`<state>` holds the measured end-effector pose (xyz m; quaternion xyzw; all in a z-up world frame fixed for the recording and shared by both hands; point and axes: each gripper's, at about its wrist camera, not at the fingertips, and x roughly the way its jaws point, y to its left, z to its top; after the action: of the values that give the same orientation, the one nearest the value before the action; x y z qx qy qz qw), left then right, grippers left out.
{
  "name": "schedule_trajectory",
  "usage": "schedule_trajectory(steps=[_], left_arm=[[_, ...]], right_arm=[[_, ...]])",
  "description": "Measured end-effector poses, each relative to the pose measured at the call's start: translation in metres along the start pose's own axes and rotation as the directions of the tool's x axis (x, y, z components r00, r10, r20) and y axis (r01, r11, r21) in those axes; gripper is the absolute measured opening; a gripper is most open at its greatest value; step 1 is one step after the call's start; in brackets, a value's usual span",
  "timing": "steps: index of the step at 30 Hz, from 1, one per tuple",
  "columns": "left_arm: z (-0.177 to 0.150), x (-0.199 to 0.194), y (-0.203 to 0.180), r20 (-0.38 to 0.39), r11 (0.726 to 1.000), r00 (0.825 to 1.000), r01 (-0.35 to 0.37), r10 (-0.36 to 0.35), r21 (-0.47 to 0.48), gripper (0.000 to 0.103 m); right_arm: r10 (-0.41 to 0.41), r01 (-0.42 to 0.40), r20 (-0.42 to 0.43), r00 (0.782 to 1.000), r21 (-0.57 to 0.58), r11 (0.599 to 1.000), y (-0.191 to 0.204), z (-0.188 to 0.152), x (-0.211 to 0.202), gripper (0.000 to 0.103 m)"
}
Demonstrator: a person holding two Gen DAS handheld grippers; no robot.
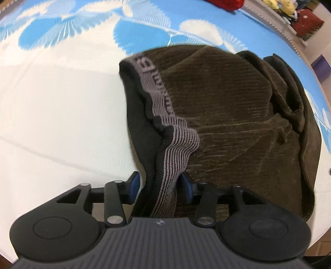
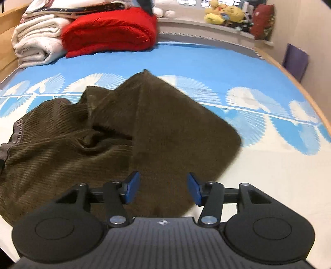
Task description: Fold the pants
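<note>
Brown corduroy pants (image 1: 227, 107) lie folded in a bundle on the blue and white bed sheet (image 1: 62, 103). Their grey striped waistband (image 1: 157, 91) with its black lining runs down between the blue pads of my left gripper (image 1: 161, 185). The pads stand apart from the band on both sides, so that gripper is open. In the right wrist view the pants (image 2: 165, 128) spread to the left, with a folded leg panel pointing away. My right gripper (image 2: 163, 187) hovers open over the near edge of this panel, with nothing pinched between its pads.
A rolled red blanket (image 2: 109, 31) and folded white blankets (image 2: 35, 41) sit at the bed's far left. Plush toys (image 2: 223, 13) line a ledge behind. A purple object (image 2: 295, 60) stands past the wooden bed edge (image 2: 310, 99) on the right.
</note>
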<state>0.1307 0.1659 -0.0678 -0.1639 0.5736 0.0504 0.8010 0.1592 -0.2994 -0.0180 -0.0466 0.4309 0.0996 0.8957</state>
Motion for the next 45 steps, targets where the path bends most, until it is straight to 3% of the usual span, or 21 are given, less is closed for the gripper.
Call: schedule_trajectory(steps=[1, 3, 6, 9, 11, 13, 15, 18, 21, 23, 26, 29, 32, 36, 40, 45], left_arm=[[0.0, 0.003, 0.001, -0.022, 1.0, 1.0, 0.005, -0.005, -0.002, 0.066], [-0.002, 0.012, -0.001, -0.067, 1.0, 0.998, -0.008, 0.01, 0.028, 0.074], [-0.003, 0.018, -0.01, -0.086, 0.994, 0.994, -0.055, 0.064, 0.095, 0.077], [-0.005, 0.019, -0.015, -0.076, 0.989, 0.995, -0.058, 0.068, 0.133, 0.076], [-0.005, 0.019, -0.016, -0.067, 0.988, 0.996, -0.051, 0.061, 0.143, 0.067], [-0.004, 0.02, -0.018, -0.06, 0.989, 0.998, -0.017, 0.026, 0.144, 0.044], [-0.005, 0.018, -0.02, -0.049, 0.988, 0.998, -0.017, 0.025, 0.153, 0.036], [-0.005, 0.008, -0.021, 0.001, 0.988, 1.0, -0.021, 0.021, 0.156, 0.028], [-0.005, -0.01, -0.02, 0.109, 0.986, 0.994, -0.027, 0.01, 0.162, 0.025], [-0.007, -0.025, -0.016, 0.177, 0.987, 0.984, -0.034, 0.006, 0.154, 0.025], [-0.014, -0.038, -0.009, 0.224, 0.985, 0.973, -0.088, 0.053, 0.146, 0.025], [-0.019, -0.039, 0.005, 0.184, 0.985, 0.976, -0.14, 0.12, 0.101, 0.025], [-0.022, -0.029, 0.02, 0.096, 0.989, 0.986, -0.14, 0.134, 0.055, 0.027], [-0.022, -0.028, 0.015, 0.091, 0.981, 0.983, -0.167, 0.159, 0.096, 0.035], [-0.023, -0.022, 0.012, 0.086, 0.976, 0.98, -0.187, 0.178, 0.113, 0.038], [-0.013, -0.01, 0.016, 0.06, 0.982, 0.983, -0.177, 0.173, 0.067, 0.04]], right_arm=[[0.001, -0.001, -0.027, 1.0, 0.0, 1.0, 0.007, -0.001, 0.011, 0.055], [-0.031, 0.028, -0.094, 0.995, -0.033, 0.999, 0.028, 0.004, 0.034, 0.055], [-0.097, 0.071, -0.196, 0.976, -0.135, 0.988, 0.053, 0.0, 0.066, 0.056], [-0.189, 0.105, -0.288, 0.939, -0.285, 0.953, 0.072, -0.015, 0.095, 0.055], [-0.211, 0.105, -0.282, 0.936, -0.348, 0.931, 0.078, -0.021, 0.1, 0.055], [-0.197, 0.094, -0.287, 0.937, -0.336, 0.937, 0.077, -0.021, 0.098, 0.05], [-0.177, 0.082, -0.303, 0.936, -0.302, 0.95, 0.07, -0.02, 0.093, 0.007], [-0.202, 0.138, -0.238, 0.95, -0.26, 0.956, 0.052, -0.017, 0.072, 0.007], [-0.167, 0.144, -0.187, 0.968, -0.129, 0.981, 0.022, -0.015, 0.041, 0.007], [-0.118, 0.105, -0.187, 0.975, -0.079, 0.991, 0.007, -0.023, 0.022, 0.007], [0.047, -0.066, -0.247, 0.968, -0.068, 0.996, -0.003, -0.048, 0.003, 0.007], [0.142, -0.193, -0.311, 0.94, -0.138, 0.971, 0.007, -0.07, -0.006, 0.007], [0.148, -0.225, -0.35, 0.925, -0.19, 0.956, 0.018, -0.08, -0.007, 0.008], [0.18, -0.224, -0.285, 0.942, -0.129, 0.966, 0.016, -0.068, -0.01, 0.01], [0.222, -0.224, -0.13, 0.966, 0.003, 0.975, 0.006, -0.038, -0.024, 0.013], [0.079, -0.082, 0.053, 0.995, 0.061, 0.995, 0.009, -0.013, -0.025, 0.013]])
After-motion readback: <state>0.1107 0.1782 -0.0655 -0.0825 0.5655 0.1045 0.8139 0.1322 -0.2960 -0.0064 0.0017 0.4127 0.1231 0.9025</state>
